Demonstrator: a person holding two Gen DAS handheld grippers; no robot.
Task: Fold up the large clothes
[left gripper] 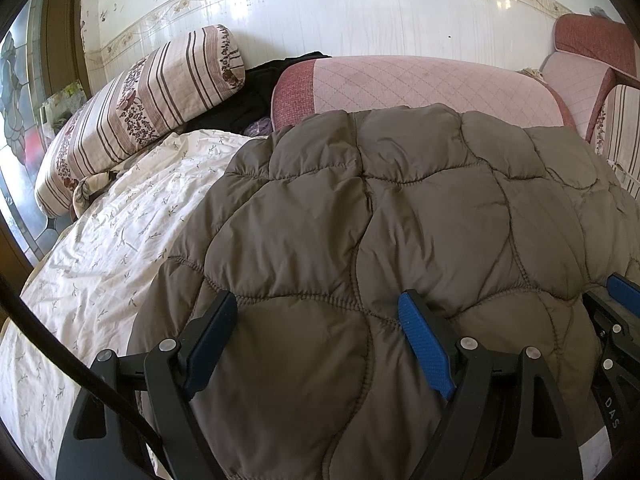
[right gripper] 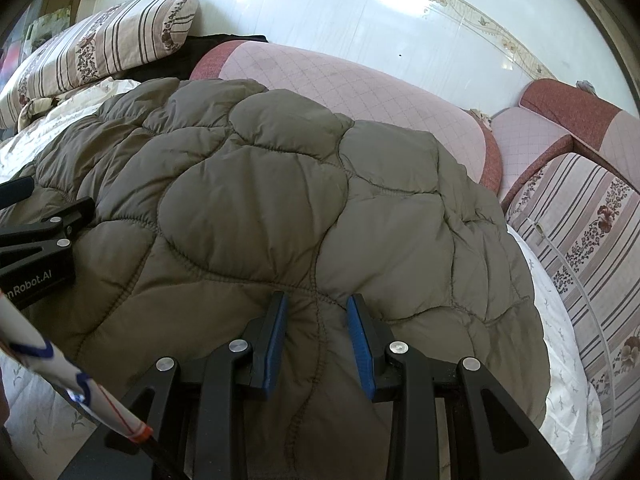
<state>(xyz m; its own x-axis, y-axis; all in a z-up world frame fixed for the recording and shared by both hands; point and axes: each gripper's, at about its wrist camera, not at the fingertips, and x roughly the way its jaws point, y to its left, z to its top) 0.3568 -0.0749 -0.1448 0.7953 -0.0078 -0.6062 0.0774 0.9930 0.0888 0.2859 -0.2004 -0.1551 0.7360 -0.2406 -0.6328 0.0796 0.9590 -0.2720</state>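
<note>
A large quilted brown puffer coat (left gripper: 380, 220) lies spread on a white floral sheet (left gripper: 100, 248); it also fills the right wrist view (right gripper: 260, 200). My left gripper (left gripper: 320, 312) is wide open, its fingers either side of the coat's near edge, resting over it. My right gripper (right gripper: 318, 308) has its jaws partly closed with a fold of the coat's near edge bunched between the blue pads. The right gripper's finger shows at the right edge of the left wrist view (left gripper: 622, 292); the left gripper shows at the left of the right wrist view (right gripper: 44, 228).
A striped floral bolster (left gripper: 136, 116) lies at the back left, with dark clothing (left gripper: 248, 96) beside it. A pink quilted sofa backrest (left gripper: 420, 84) stands behind the coat. A striped cushion (right gripper: 584, 240) borders the right side. A tiled wall (left gripper: 340, 12) is behind.
</note>
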